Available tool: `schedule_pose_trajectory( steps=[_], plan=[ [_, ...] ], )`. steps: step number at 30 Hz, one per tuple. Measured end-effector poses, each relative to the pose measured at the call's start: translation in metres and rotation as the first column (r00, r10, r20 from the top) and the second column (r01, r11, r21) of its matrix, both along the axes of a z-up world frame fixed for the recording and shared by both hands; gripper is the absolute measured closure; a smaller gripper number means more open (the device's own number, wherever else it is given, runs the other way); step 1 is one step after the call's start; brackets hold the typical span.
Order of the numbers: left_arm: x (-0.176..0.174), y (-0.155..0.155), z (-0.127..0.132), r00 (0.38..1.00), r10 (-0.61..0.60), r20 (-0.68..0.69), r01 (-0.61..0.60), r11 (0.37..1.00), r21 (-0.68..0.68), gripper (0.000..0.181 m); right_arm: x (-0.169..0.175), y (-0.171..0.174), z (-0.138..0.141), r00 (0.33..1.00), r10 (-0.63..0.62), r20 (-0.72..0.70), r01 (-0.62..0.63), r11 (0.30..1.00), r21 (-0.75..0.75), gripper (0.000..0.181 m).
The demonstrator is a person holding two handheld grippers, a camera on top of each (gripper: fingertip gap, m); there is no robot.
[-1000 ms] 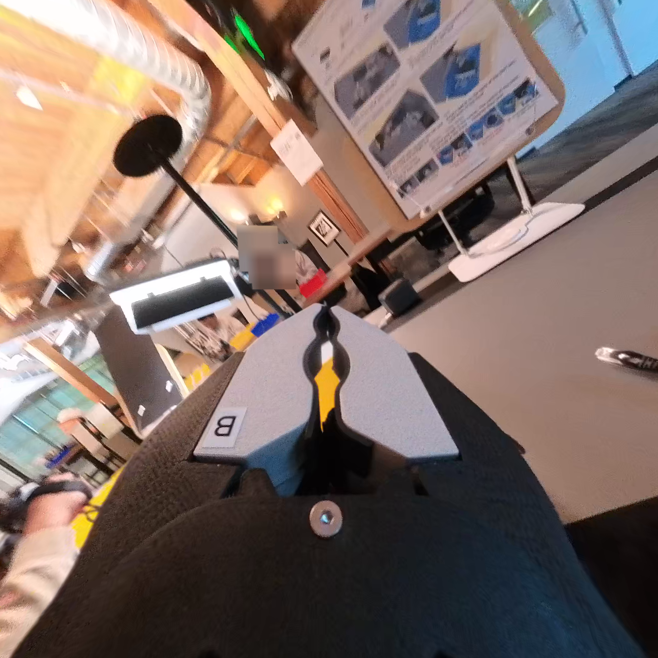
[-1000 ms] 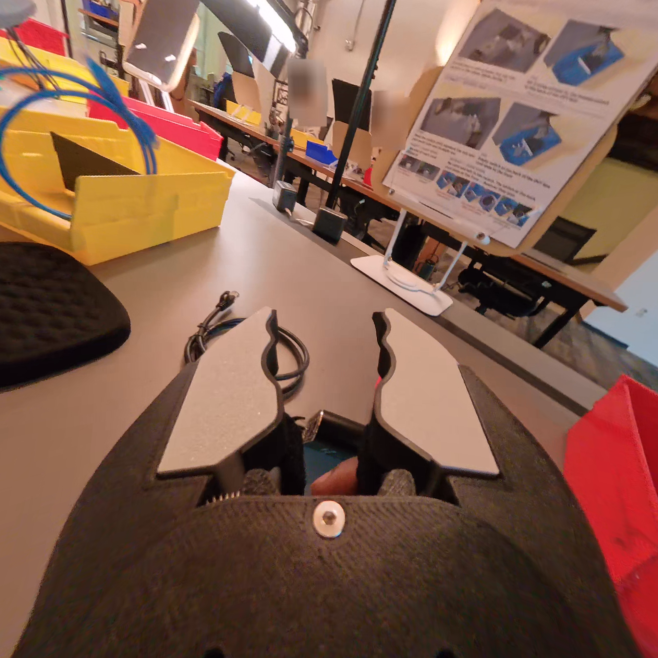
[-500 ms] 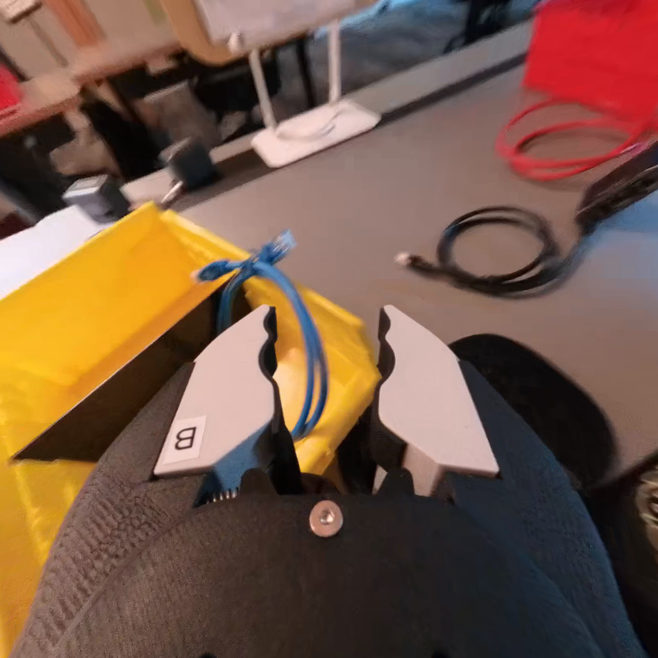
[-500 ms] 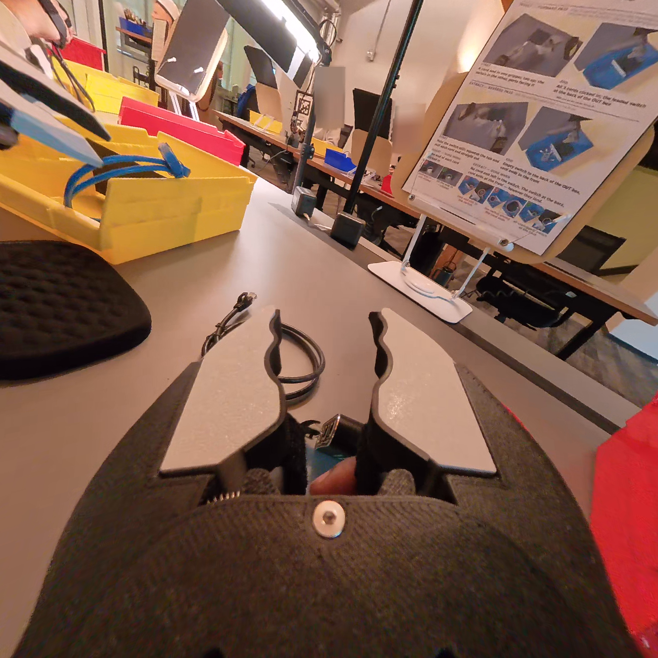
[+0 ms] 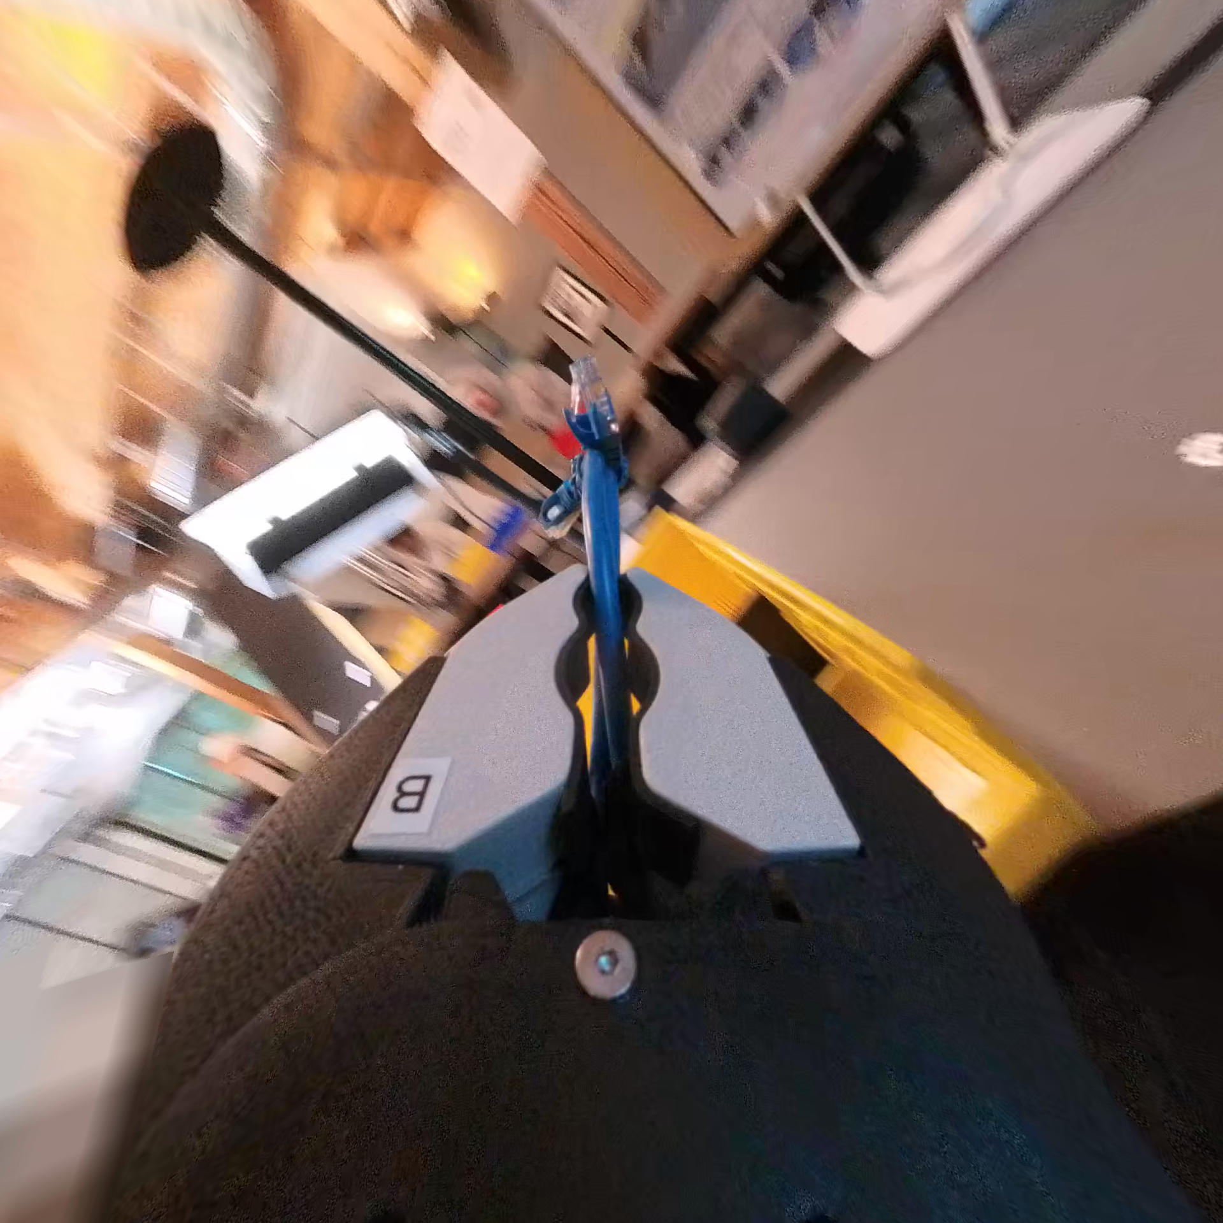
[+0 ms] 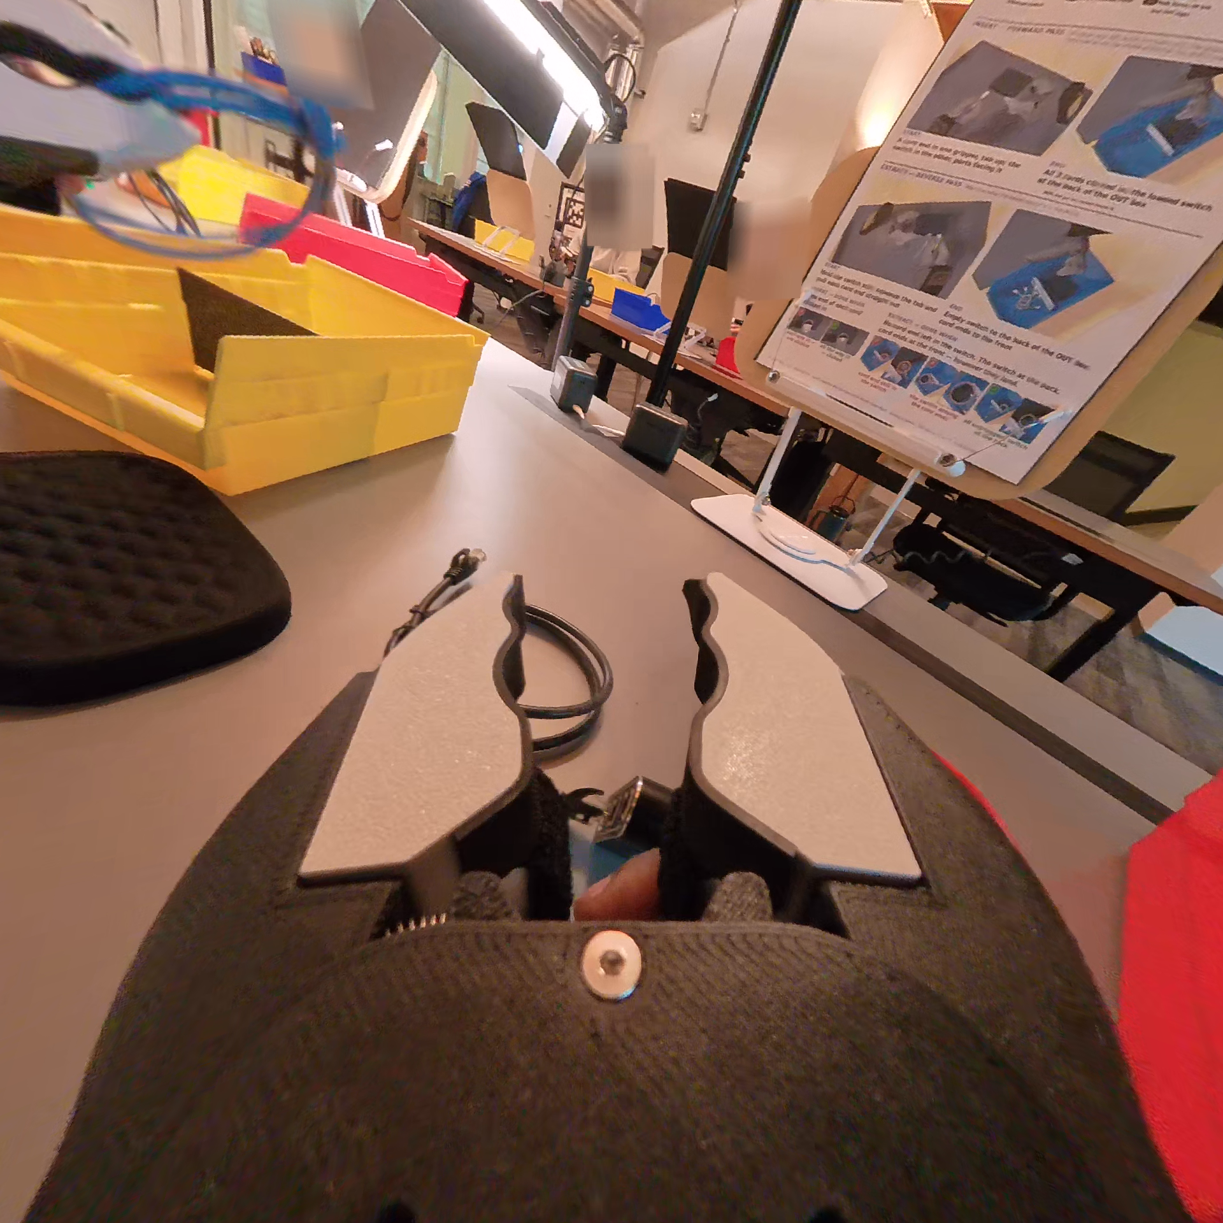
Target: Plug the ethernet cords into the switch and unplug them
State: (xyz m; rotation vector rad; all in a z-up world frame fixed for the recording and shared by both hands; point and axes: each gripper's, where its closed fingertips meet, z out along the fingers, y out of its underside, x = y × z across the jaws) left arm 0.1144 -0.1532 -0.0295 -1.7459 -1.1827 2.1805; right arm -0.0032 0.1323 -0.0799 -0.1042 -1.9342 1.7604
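Note:
My left gripper (image 5: 605, 582) is shut on a bundled blue ethernet cord (image 5: 603, 529), whose clear plug (image 5: 588, 387) sticks up past the fingertips. It holds the cord in the air above a yellow bin (image 5: 893, 715). The right wrist view shows the left gripper (image 6: 99, 132) and blue cord (image 6: 265, 106) blurred at the top left. My right gripper (image 6: 599, 582) is open and empty, low over the grey table (image 6: 463, 503). A coiled black ethernet cord (image 6: 576, 668) lies on the table just ahead of it. The switch is not clearly visible.
A yellow bin (image 6: 265, 370) and a red bin (image 6: 370, 258) stand at the far left, with a black pad (image 6: 99, 562) in front of them. An instruction board on a white stand (image 6: 1026, 231) is at the back right. Another red bin (image 6: 1178, 993) is close on the right. The tips of one gripper are about 30 centimetres away from the tips of the other.
My left gripper, open over the blue cord in the yellow bin half a second ago, has shut on the cord and lifted it, tilting upward. My right gripper has barely moved.

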Motion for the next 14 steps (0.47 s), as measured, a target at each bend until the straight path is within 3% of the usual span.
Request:
schedule_pose_trajectory(
  steps=[2,4,7,10,14],
  plan=[
    [0.001,0.027,0.026,0.995,-0.041,-0.093,0.015,0.963,-0.268,0.176,0.005,-0.003,0.001,0.999,0.032,0.024,-0.032,0.999,-0.020,0.133],
    [-0.003,0.060,0.032,0.984,-0.149,-0.097,0.091,0.890,-0.447,0.176,0.012,-0.005,0.005,0.992,0.104,0.077,-0.098,0.992,-0.076,0.133],
    [-0.014,0.117,0.013,0.899,-0.437,0.022,0.384,0.764,-0.519,0.176,0.034,-0.007,0.017,0.921,0.333,0.200,-0.285,0.929,-0.234,0.133],
    [-0.010,0.168,0.002,0.679,-0.733,0.032,0.694,0.627,-0.354,0.176,0.053,0.000,0.033,0.757,0.585,0.291,-0.442,0.786,-0.432,0.132],
    [0.020,0.208,0.017,0.306,-0.939,-0.156,0.926,0.332,-0.181,0.176,0.056,0.009,0.043,0.505,0.771,0.389,-0.458,0.621,-0.636,0.124]
  ],
)
